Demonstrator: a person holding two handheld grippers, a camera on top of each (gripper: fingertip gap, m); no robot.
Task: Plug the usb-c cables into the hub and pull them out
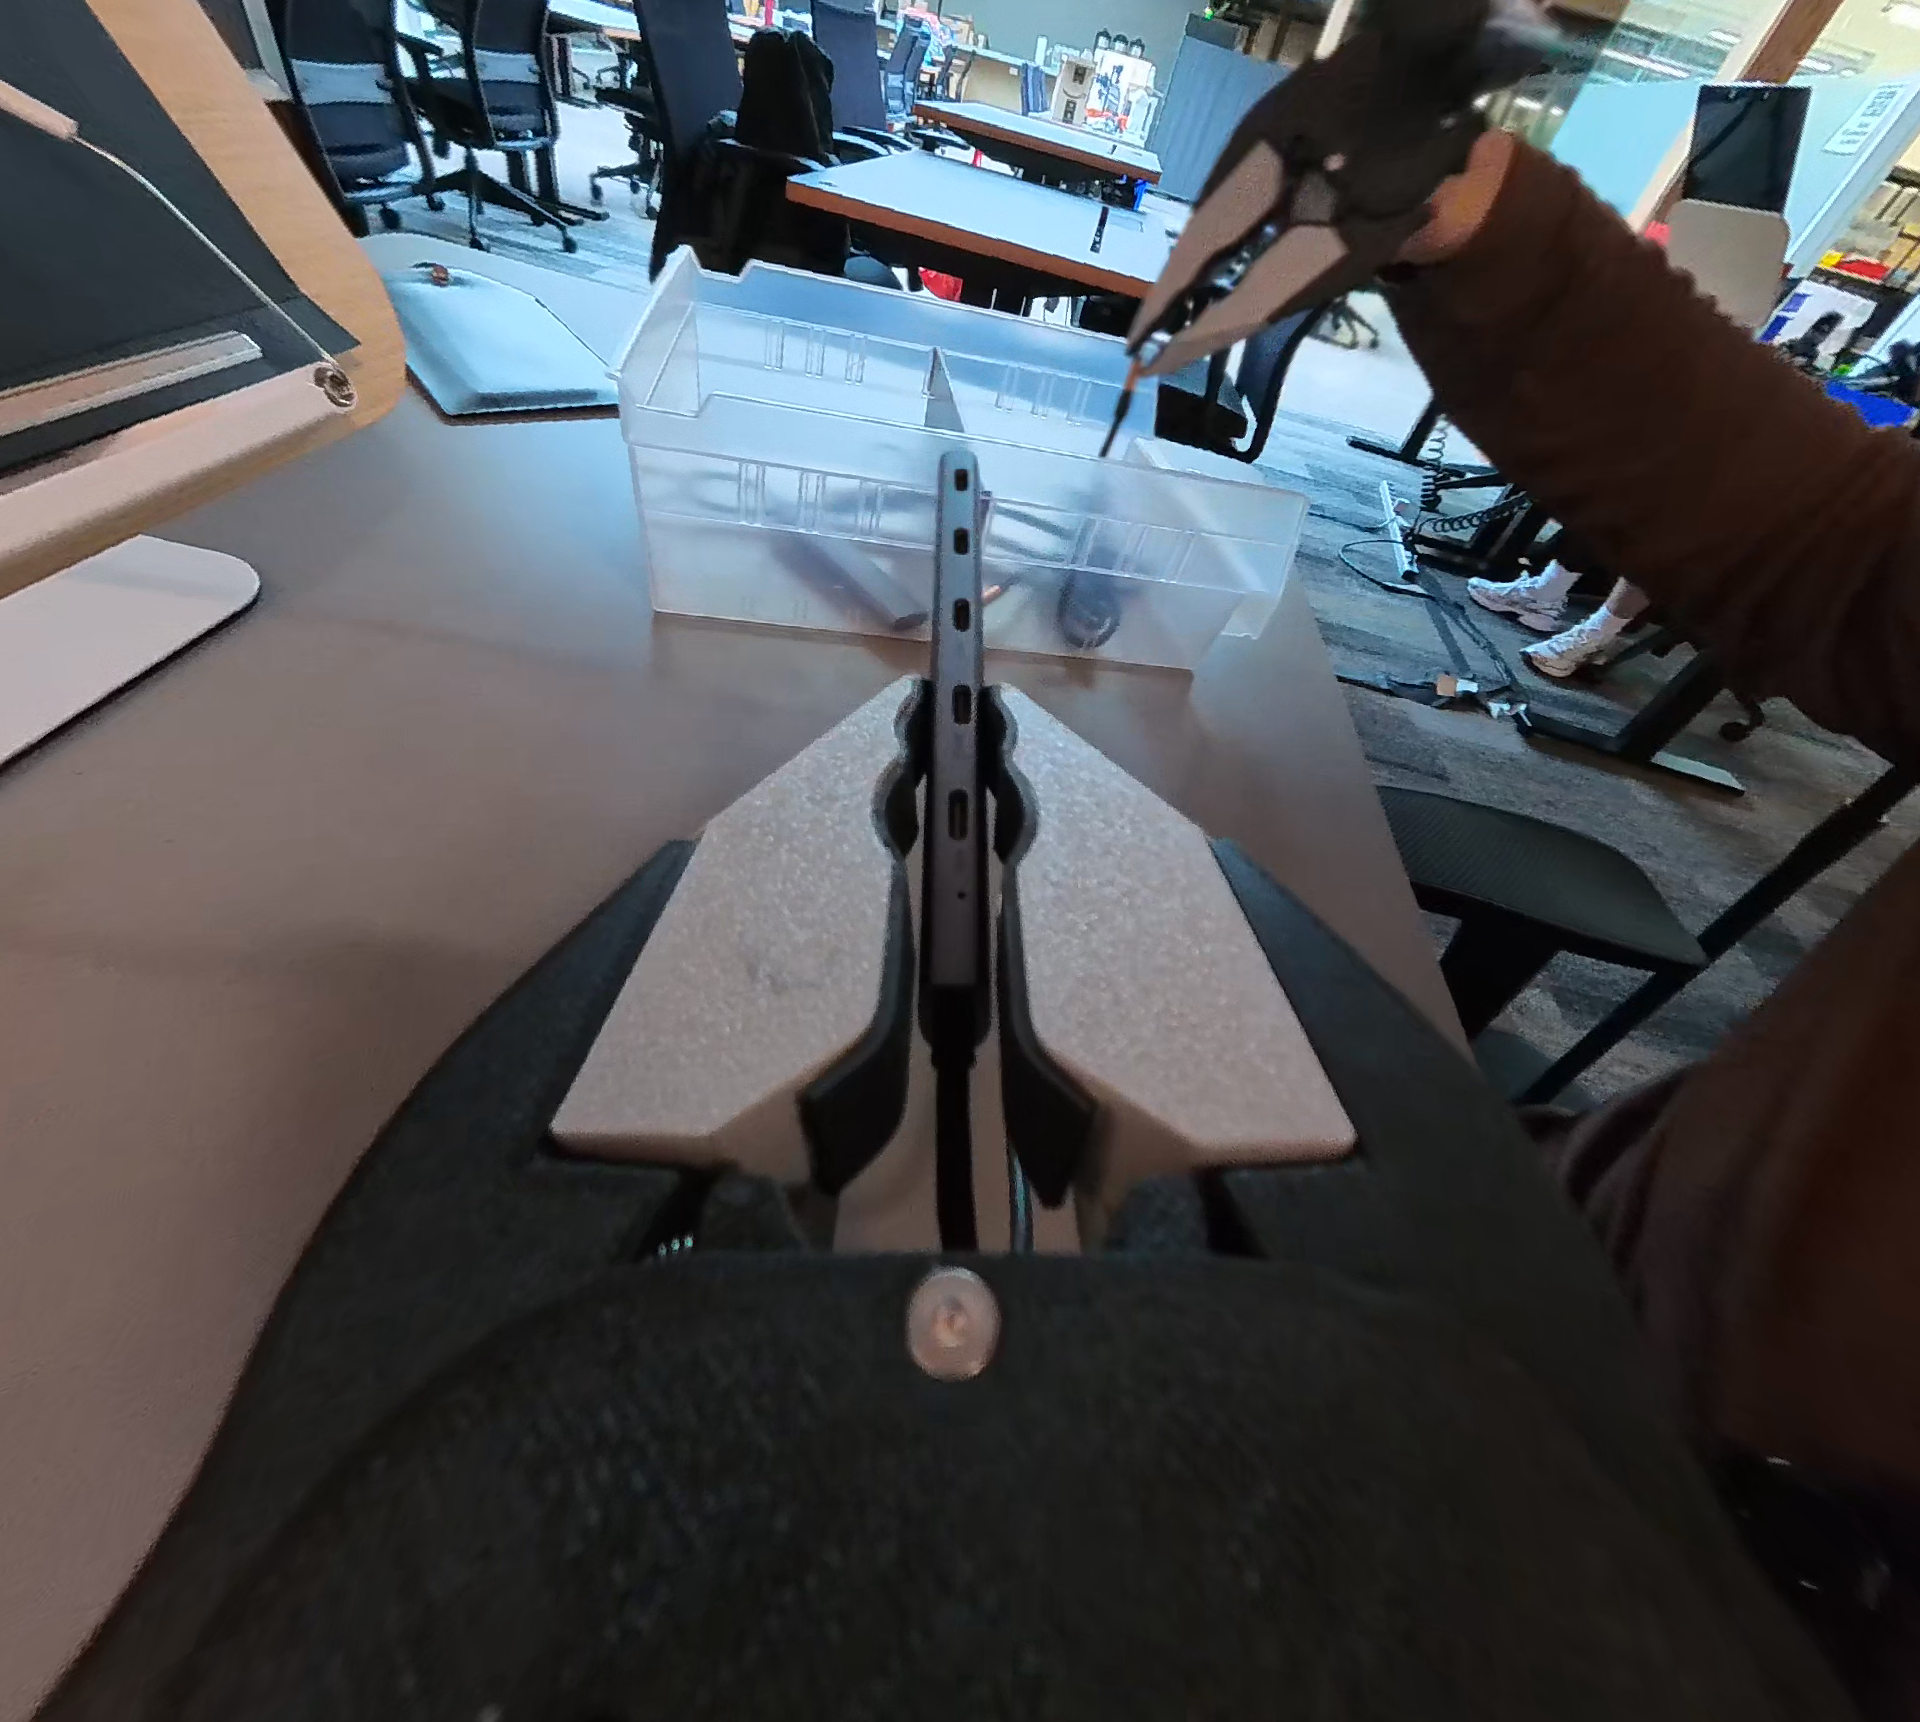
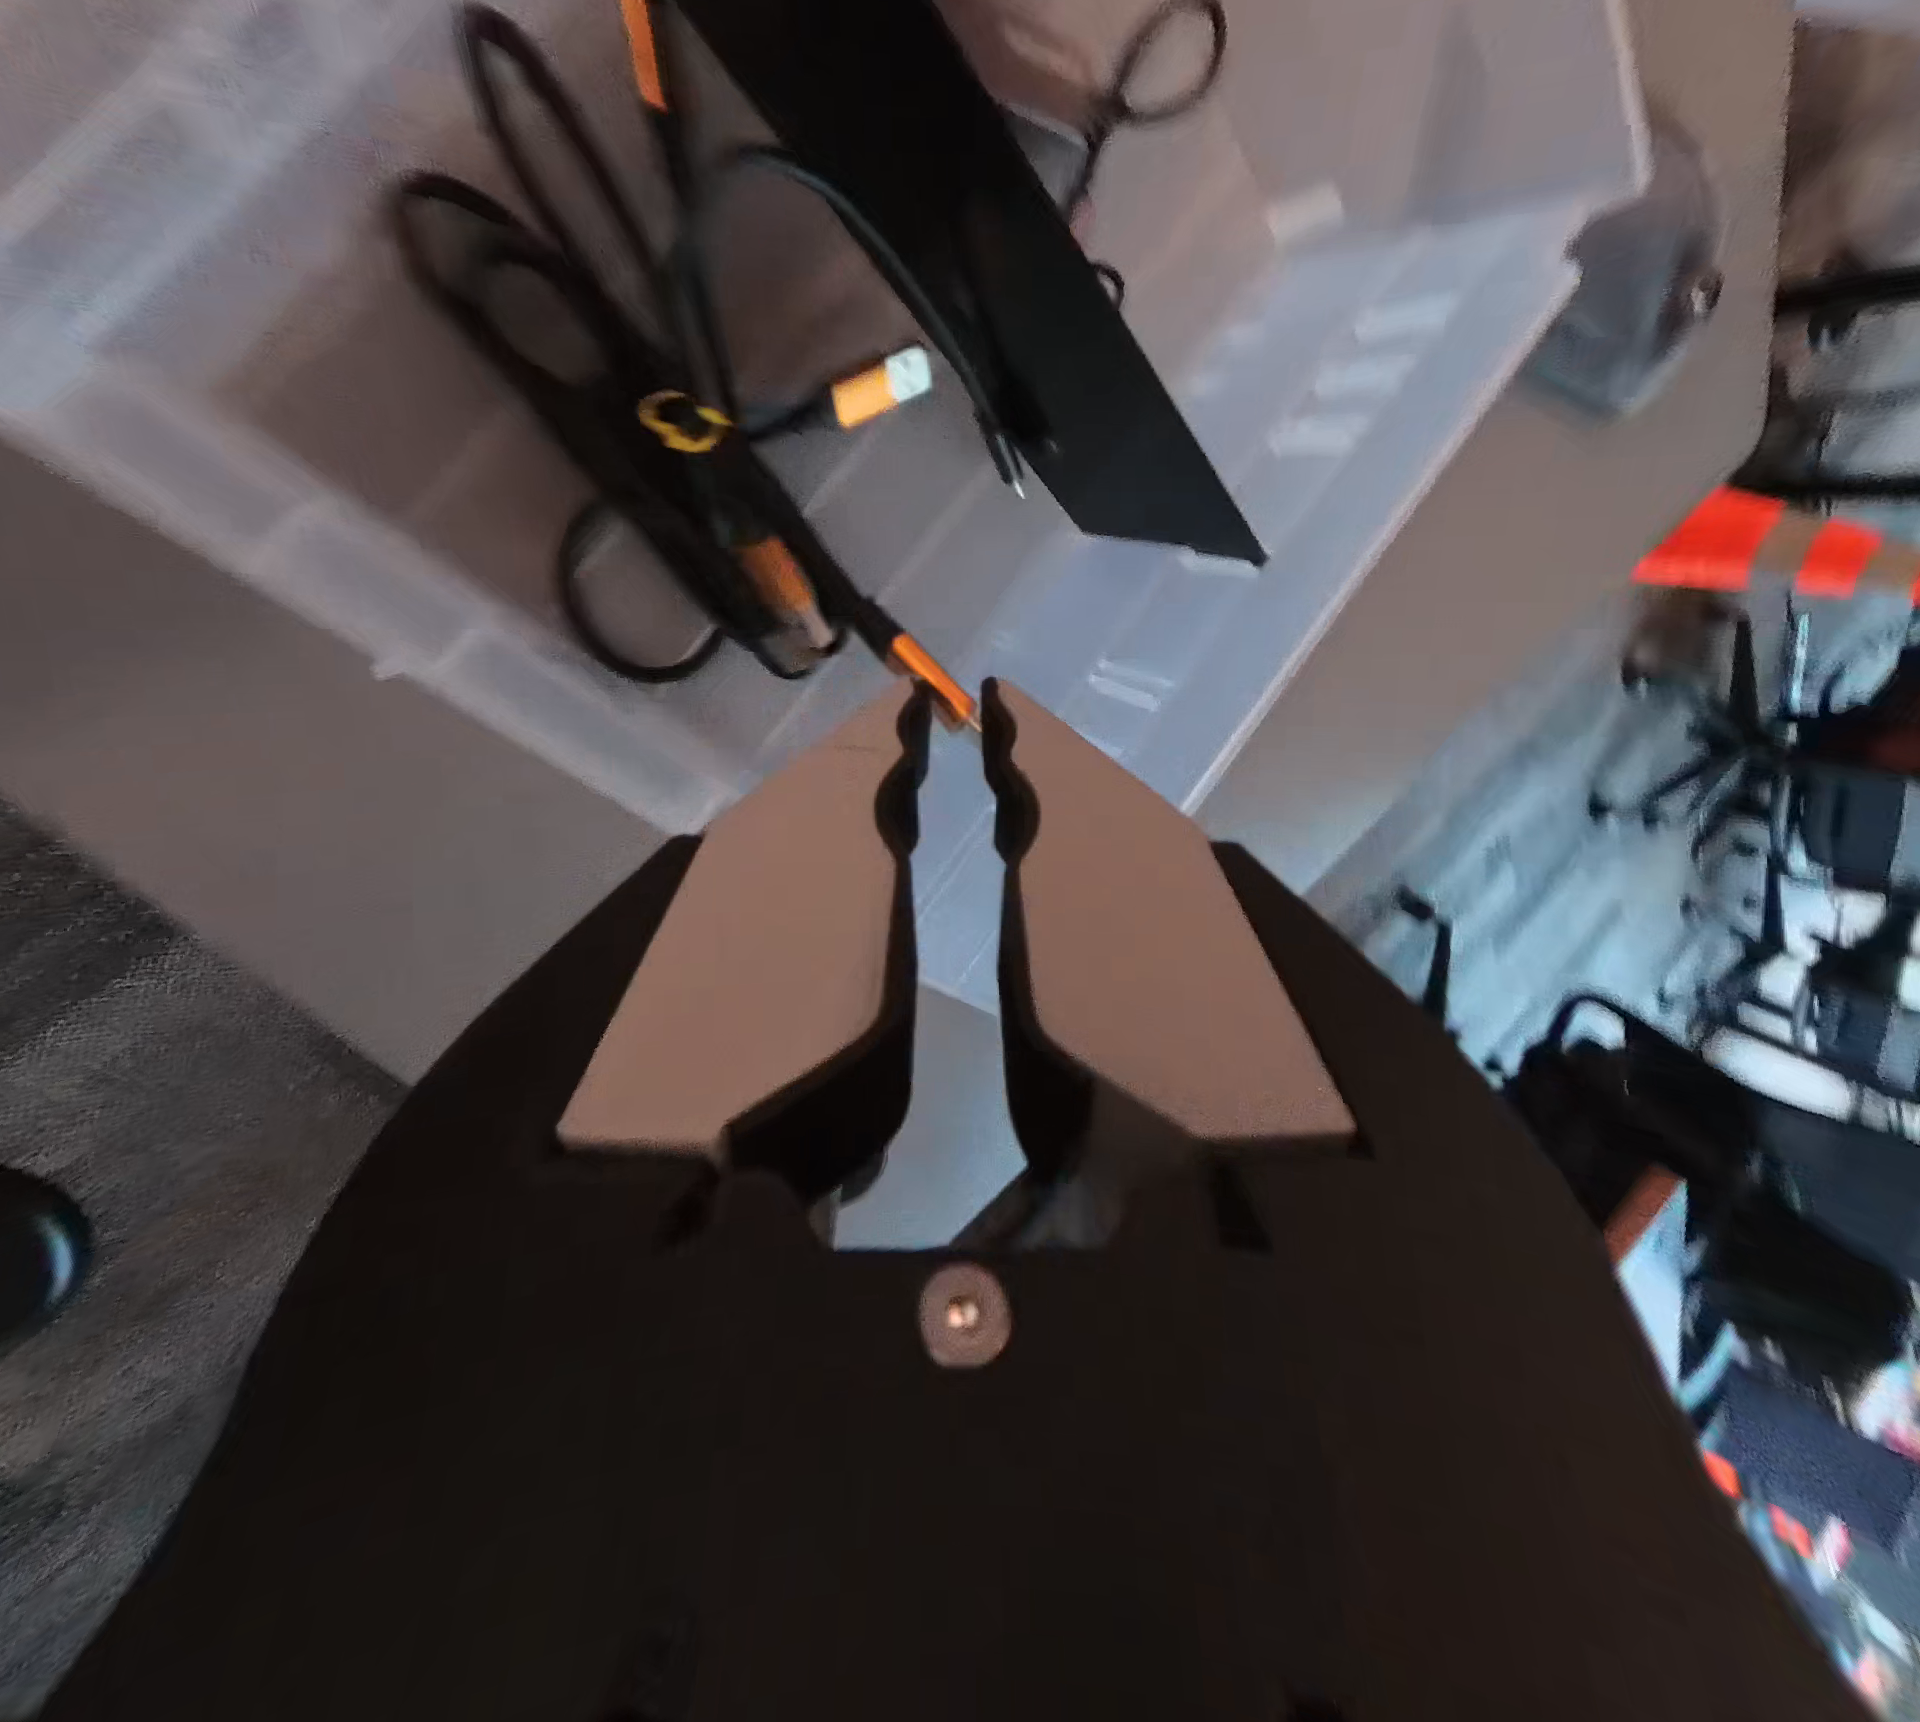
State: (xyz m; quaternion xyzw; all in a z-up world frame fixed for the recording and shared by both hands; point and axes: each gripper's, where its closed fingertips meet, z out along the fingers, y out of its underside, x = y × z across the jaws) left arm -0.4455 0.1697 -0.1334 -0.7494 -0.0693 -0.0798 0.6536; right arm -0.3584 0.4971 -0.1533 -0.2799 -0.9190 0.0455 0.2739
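My left gripper (image 1: 958,696) is shut on a slim grey hub (image 1: 958,592), held on edge with its row of ports facing me. The hub points toward a clear plastic bin (image 1: 1195,571). My right gripper (image 1: 1148,347) is up and to the right of the hub, apart from it, above the bin. It is shut on an orange-and-black usb-c cable (image 2: 920,670) at the plug end, which hangs from the tips (image 1: 1122,415). In the right wrist view the gripper (image 2: 951,701) looks down into the bin (image 2: 260,446). A dark flat bar, apparently the hub (image 2: 935,218), crosses it.
The bin holds a tied bundle of black cables (image 2: 623,425) with an orange plug (image 2: 883,394). A monitor (image 1: 104,270) stands at left and a laptop (image 1: 499,342) lies behind. The brown table (image 1: 416,685) ends at right, with a chair (image 1: 1538,883) beside it. A sleeved arm (image 1: 1662,477) reaches in from the right. Left tips to right tips: about 35 centimetres.
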